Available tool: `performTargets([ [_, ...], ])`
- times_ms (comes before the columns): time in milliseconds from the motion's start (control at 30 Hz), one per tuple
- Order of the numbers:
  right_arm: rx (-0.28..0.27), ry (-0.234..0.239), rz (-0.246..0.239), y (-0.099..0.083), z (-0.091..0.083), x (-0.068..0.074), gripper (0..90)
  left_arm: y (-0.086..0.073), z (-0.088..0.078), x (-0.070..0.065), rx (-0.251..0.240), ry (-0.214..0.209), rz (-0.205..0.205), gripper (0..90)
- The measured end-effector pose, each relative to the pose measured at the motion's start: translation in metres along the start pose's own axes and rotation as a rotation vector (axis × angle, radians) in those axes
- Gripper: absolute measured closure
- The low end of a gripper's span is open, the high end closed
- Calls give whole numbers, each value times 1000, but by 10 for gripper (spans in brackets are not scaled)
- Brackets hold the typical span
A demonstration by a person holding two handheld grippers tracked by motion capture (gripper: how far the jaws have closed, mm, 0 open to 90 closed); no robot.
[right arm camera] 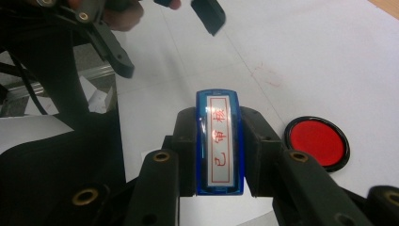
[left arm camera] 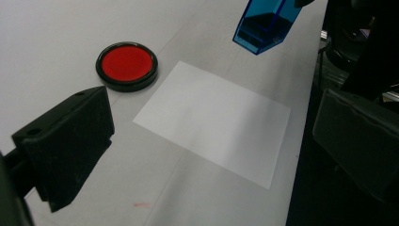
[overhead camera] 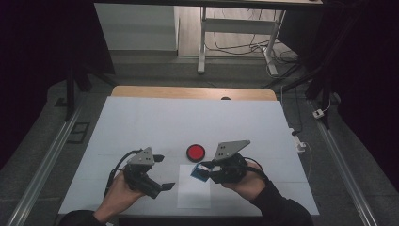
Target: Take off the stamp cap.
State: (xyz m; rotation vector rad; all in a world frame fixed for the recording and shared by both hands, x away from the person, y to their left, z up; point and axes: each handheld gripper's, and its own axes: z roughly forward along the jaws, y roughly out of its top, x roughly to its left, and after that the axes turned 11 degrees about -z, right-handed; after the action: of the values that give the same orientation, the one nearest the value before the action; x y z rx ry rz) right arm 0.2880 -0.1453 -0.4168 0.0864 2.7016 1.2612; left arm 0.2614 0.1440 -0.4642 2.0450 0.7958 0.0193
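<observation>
— White table [overhead camera: 141, 122], dim room. What could go wrong?
— Nearest, the blue stamp [right arm camera: 219, 141] could come down crooked and smear the paper sheet [overhead camera: 194, 190], or miss the red ink pad [overhead camera: 195, 152] just beyond.
— Jaws?
— Right gripper [overhead camera: 207, 172] clamps the stamp above the sheet; left gripper [overhead camera: 162, 172] gapes empty.

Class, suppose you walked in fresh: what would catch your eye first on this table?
The blue stamp clamped in the right gripper, held above the white paper sheet. Next, the round red ink pad just beyond the sheet. The left gripper stands open beside the sheet.
</observation>
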Motion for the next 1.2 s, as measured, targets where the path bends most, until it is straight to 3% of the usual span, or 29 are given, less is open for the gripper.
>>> performTargets([
  [867,-34,49,-48,4,-1,5,698,20,55,-9,50,-127,129,0],
  [1067,-36,59,-55,5,0,7,698,22,63,-12,87,-153,138,0],
  [1200,-41,66,-58,5,0,7,698,21,63,-13,71,-177,138,25],
])
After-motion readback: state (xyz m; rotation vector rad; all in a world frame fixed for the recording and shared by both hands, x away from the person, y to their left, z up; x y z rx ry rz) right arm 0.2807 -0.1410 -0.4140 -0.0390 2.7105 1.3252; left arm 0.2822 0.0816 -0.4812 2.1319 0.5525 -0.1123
